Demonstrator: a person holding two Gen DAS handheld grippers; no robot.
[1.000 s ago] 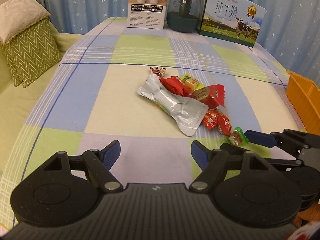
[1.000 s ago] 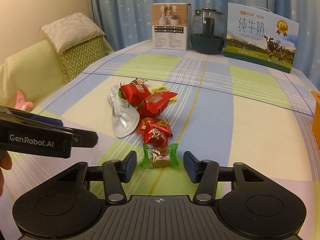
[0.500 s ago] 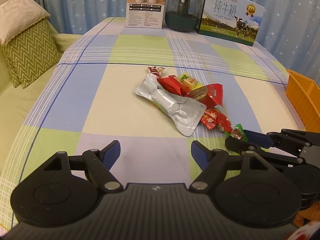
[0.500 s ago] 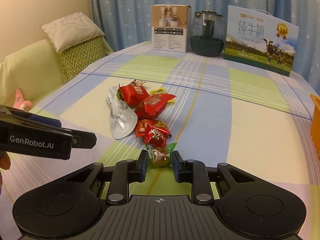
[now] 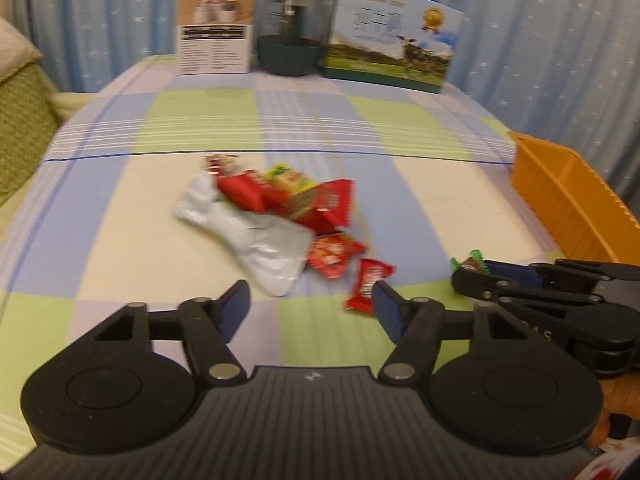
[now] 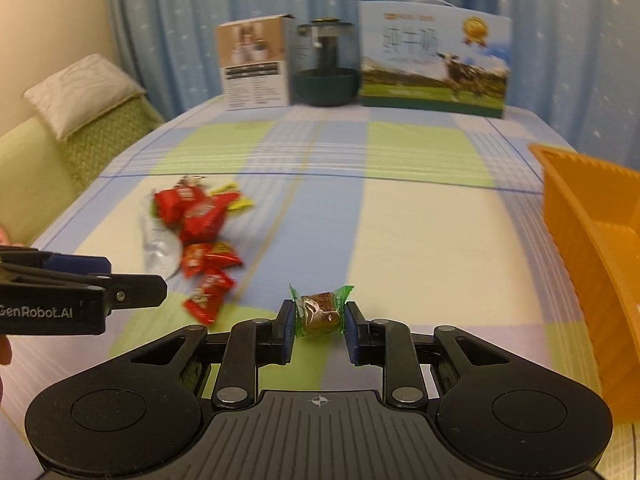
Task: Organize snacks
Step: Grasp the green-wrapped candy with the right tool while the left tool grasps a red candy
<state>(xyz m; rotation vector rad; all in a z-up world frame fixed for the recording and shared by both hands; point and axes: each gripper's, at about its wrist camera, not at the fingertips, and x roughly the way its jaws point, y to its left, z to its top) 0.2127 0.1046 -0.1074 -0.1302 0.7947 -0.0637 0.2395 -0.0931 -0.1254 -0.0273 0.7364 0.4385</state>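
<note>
My right gripper (image 6: pixel 319 328) is shut on a brown candy in a green-ended wrapper (image 6: pixel 320 313) and holds it above the checked tablecloth. The same gripper (image 5: pixel 464 276) and candy (image 5: pixel 471 264) show at the right of the left wrist view. A pile of snacks lies mid-table: several red packets (image 5: pixel 320 208), a silver pouch (image 5: pixel 264 244) and a yellow-green sweet (image 5: pixel 286 176). One red packet (image 5: pixel 366 286) lies loose beside my left gripper (image 5: pixel 310 306), which is open and empty. An orange basket (image 6: pixel 592 248) stands at the right.
A white product box (image 5: pixel 216 26), a dark glass jar (image 5: pixel 290 34) and a milk carton box (image 5: pixel 390 54) stand along the far edge. A green sofa with cushions (image 6: pixel 80 120) lies to the left. Blue curtains hang behind.
My right gripper has lifted the green-wrapped candy off the table and swung right toward the basket. A red packet has shifted out of the pile toward me. The left gripper moved closer to the pile.
</note>
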